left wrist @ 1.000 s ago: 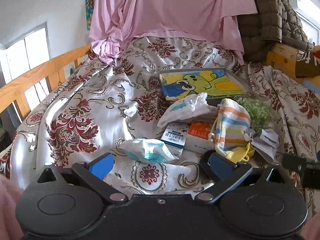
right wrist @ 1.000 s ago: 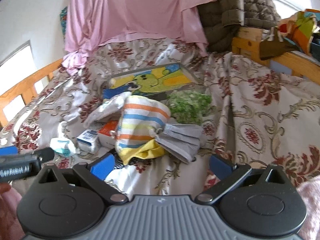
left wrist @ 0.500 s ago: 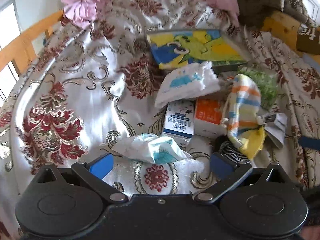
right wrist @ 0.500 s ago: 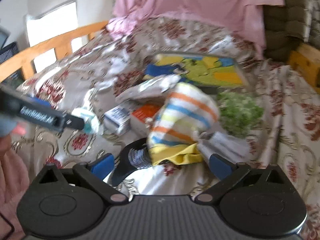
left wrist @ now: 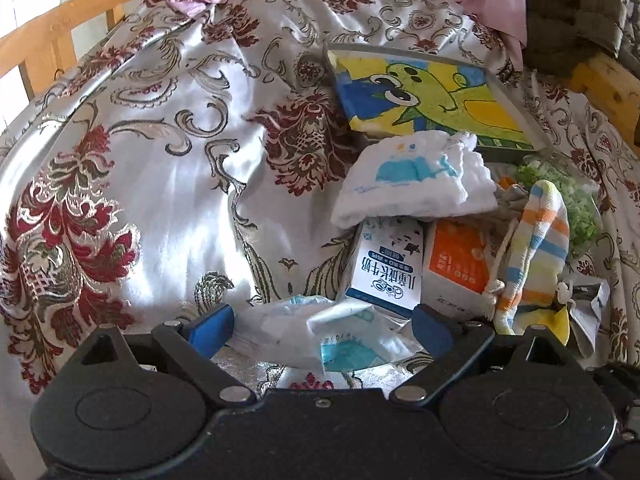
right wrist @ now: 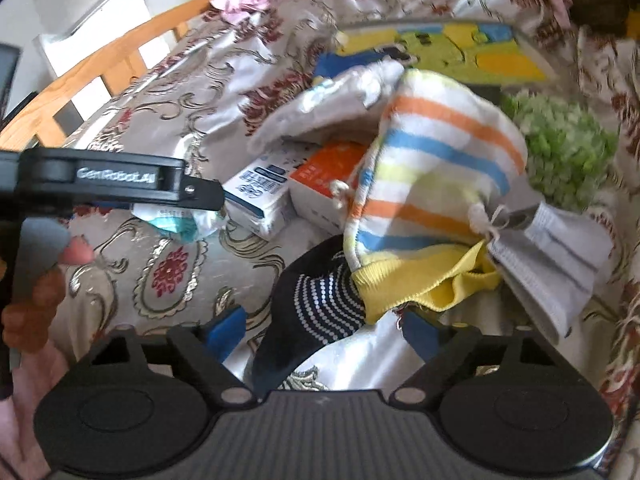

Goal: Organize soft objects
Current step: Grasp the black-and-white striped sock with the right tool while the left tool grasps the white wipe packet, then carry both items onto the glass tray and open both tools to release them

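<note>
With the blue milk carton (left wrist: 386, 266) as landmark, the crumpled plastic packet (left wrist: 320, 338) lies just in front of it, between the left gripper (left wrist: 322, 328)'s spread jaws, which have just been closing but are not yet pressed on it. The black dotted sock (right wrist: 316, 312), nearer than the carton, sits between the right gripper (right wrist: 320, 330)'s likewise narrowing jaws. The bedspread (left wrist: 168, 184) could be pinched along with either item. The sock's toe is hidden, and the right view is blurred, so contact is perhaps not yet made.
</note>
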The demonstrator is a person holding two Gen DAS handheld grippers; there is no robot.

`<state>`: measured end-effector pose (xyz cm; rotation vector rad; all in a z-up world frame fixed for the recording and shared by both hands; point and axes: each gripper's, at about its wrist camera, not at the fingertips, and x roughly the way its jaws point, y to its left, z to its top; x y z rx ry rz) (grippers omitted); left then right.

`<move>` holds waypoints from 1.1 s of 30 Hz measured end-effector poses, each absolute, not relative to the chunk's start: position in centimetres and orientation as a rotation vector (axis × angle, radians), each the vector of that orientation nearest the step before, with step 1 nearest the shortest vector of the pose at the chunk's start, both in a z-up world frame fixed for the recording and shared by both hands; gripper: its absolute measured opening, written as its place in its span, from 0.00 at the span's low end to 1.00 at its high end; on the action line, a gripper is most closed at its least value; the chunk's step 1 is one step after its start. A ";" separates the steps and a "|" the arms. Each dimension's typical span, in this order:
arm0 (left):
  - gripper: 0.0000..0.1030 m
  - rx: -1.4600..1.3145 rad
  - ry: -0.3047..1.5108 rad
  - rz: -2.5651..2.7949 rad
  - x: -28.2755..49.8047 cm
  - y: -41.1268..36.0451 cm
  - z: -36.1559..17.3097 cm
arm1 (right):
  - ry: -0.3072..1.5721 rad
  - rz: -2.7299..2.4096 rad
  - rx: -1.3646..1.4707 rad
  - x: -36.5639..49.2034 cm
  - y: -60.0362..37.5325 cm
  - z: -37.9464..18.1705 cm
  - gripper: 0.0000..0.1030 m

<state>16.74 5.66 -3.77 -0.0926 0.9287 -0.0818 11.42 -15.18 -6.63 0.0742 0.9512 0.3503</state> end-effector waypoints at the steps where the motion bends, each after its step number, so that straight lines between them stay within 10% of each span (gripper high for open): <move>1: 0.92 -0.099 0.926 -0.076 16.8 5.8 -3.9 | 0.947 0.343 0.074 11.7 -15.0 -6.8 0.82; 33: 0.75 -0.167 0.898 -0.228 16.3 5.0 -4.5 | 0.855 0.351 0.097 10.1 -14.2 -6.0 0.11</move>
